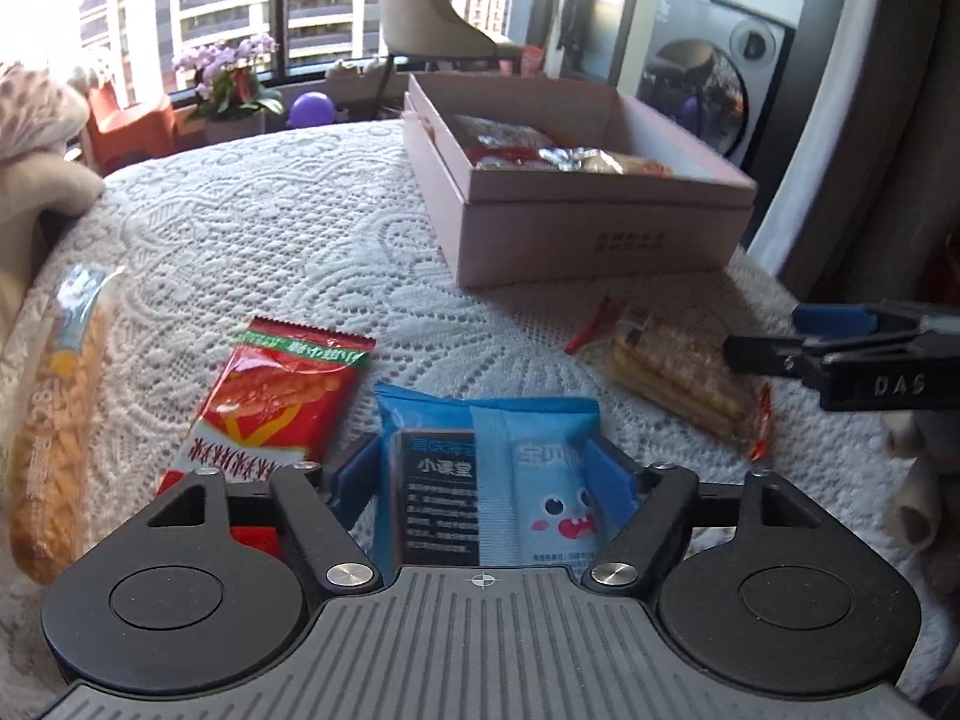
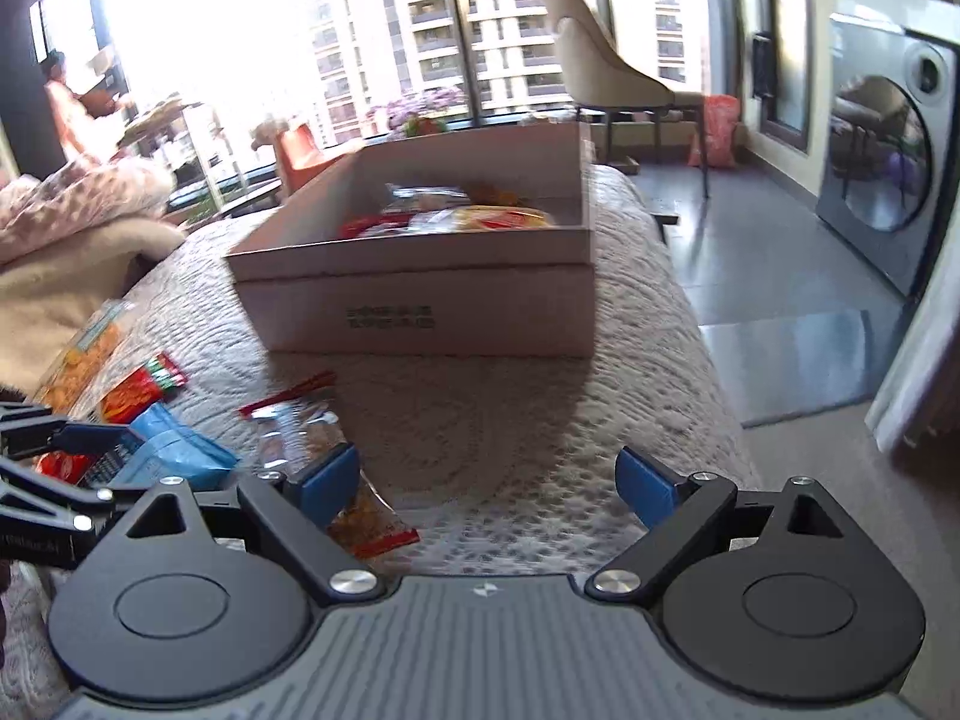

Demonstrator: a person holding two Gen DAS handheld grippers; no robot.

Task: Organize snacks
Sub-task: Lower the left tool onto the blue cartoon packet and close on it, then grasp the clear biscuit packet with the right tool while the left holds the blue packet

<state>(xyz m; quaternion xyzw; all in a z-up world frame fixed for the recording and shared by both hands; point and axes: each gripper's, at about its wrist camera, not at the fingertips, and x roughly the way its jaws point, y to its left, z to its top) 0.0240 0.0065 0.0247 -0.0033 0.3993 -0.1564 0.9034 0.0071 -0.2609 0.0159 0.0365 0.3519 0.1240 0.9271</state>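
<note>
Left gripper point(image 1: 486, 468) is closing in on the blue snack packet point(image 1: 489, 468), right gripper point(image 2: 489, 483) is waiting wide open and empty.

The packet is lying on the bench point(image 1: 270, 240) between the left fingers point(image 1: 612, 474), near the pink box point(image 1: 600, 228); whether the pads are pressing cannot be told. A shallow pinch on slick film risks slipping, or snagging the lace cloth.

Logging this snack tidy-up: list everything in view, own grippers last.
Blue packet: one, blue, between the left gripper's fingers.
Red packet: one, red, left of it.
Orange snack bag: one, orange, table's left edge.
Clear biscuit packet: one, red ends, near the box.
Box: one, pink, holds snacks.
Tablecloth: one, white lace.
Chair: one, beige, by the window.
Left gripper: around the blue packet.
Right gripper: open, empty.
</note>
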